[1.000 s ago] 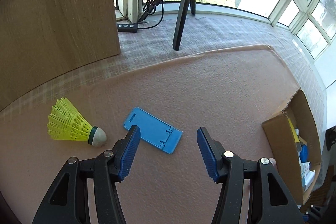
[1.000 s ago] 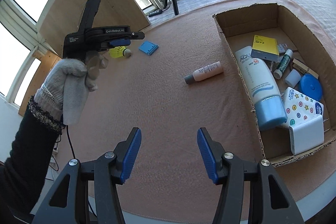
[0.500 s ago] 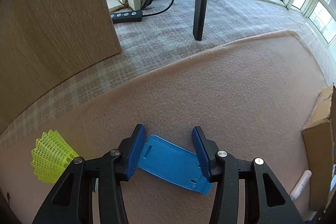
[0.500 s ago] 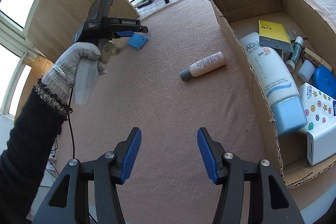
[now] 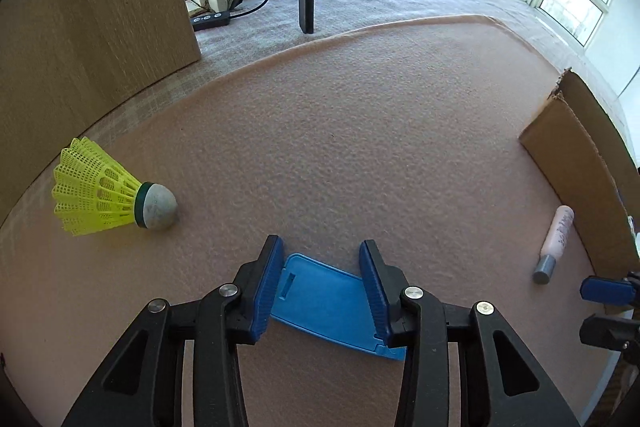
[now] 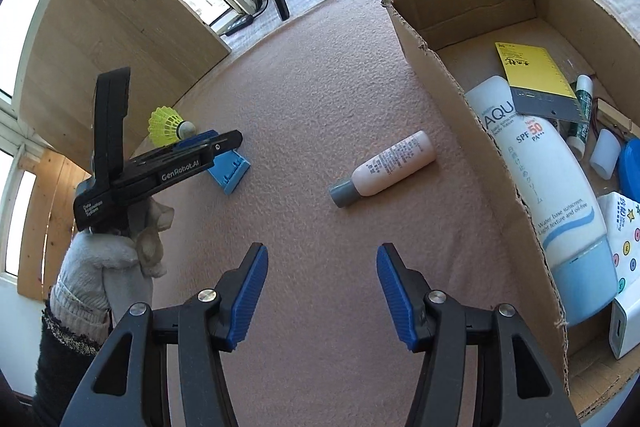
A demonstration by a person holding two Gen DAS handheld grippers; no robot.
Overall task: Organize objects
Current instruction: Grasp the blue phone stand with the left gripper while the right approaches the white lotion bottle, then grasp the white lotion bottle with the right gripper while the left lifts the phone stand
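Left wrist view: my left gripper (image 5: 320, 277) has its fingers (image 5: 270, 285) part-open astride the blue stand (image 5: 328, 305), not yet clamped. I judge I should lower, square up on its long edges, then close gently, since thin plastic may skid on the pink mat (image 5: 360, 147). It lies flat, rounded, slotted. My right gripper (image 6: 320, 281) hangs wide open, empty, near the box (image 6: 472, 115).
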